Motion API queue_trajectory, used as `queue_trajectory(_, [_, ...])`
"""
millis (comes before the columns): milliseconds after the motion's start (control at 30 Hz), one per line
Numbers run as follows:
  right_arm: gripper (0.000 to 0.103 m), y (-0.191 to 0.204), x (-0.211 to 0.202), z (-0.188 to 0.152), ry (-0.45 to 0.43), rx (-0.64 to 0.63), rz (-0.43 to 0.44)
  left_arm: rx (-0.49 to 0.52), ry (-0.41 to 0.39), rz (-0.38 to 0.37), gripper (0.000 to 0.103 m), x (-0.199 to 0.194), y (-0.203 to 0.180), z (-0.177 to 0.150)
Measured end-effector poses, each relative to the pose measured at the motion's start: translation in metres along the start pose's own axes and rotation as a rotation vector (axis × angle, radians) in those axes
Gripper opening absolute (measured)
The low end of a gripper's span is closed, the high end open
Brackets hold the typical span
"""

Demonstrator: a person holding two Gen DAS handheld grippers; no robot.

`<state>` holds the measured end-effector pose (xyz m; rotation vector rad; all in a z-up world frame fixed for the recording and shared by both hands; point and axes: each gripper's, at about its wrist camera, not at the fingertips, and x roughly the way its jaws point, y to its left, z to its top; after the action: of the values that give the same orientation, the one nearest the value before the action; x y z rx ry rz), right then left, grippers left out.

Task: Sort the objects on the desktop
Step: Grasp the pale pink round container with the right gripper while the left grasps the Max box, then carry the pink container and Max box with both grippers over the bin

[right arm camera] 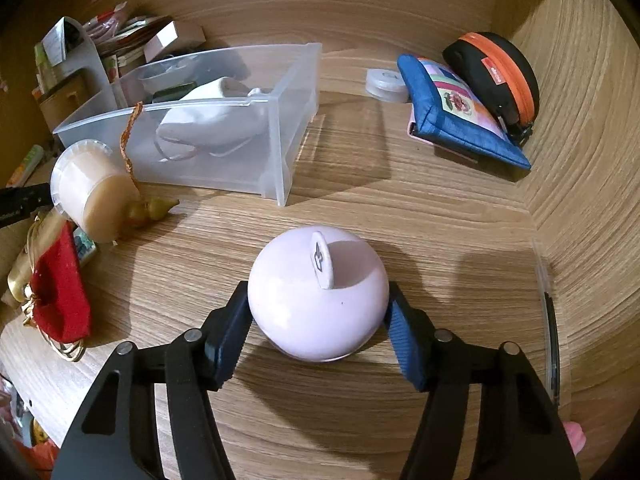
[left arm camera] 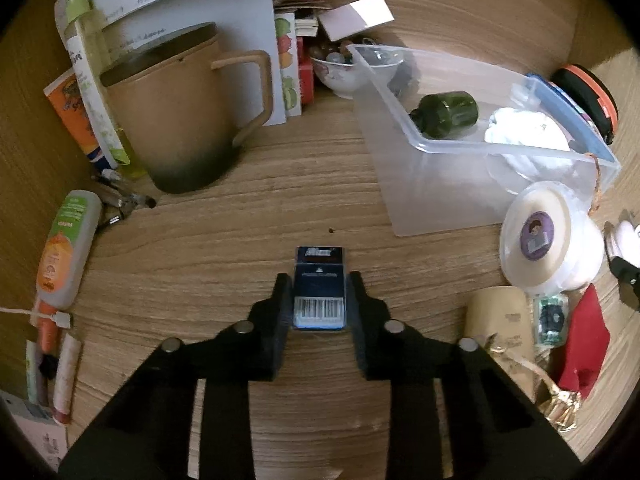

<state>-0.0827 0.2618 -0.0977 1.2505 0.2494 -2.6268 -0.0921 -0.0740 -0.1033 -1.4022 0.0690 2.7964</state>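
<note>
two views, listed in turn.
left wrist, gripper: left gripper [left arm camera: 319, 284] clenched on a dark blue box [left arm camera: 319, 292], one finger on each long side, barcode end nearest the camera.
left wrist, surroundings: wooden desk [left arm camera: 240, 240]; clear plastic bin [left arm camera: 460, 184] beyond to the right, holding a green bottle [left arm camera: 446, 114]; tan mug [left arm camera: 180, 120] to the left.
right wrist, gripper: right gripper [right arm camera: 318, 312] grasping a pale pink round jar [right arm camera: 304, 304], fingers against its two sides; jar rests on the desk.
right wrist, surroundings: blue pouch [right arm camera: 456, 108] well apart, far right.
</note>
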Motion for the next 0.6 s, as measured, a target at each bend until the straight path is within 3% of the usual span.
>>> queue_trajectory(300, [0.060,-0.007,-0.009,-0.001,-0.048,0.038,0.019,-0.005,-0.011,0.015,0.026,-0.005,0.004,-0.004])
queue_trajectory(600, [0.060,-0.020,-0.024,0.002,-0.092,0.136,0.111,-0.022,-0.044,-0.013,0.026,-0.026,0.008,-0.007])
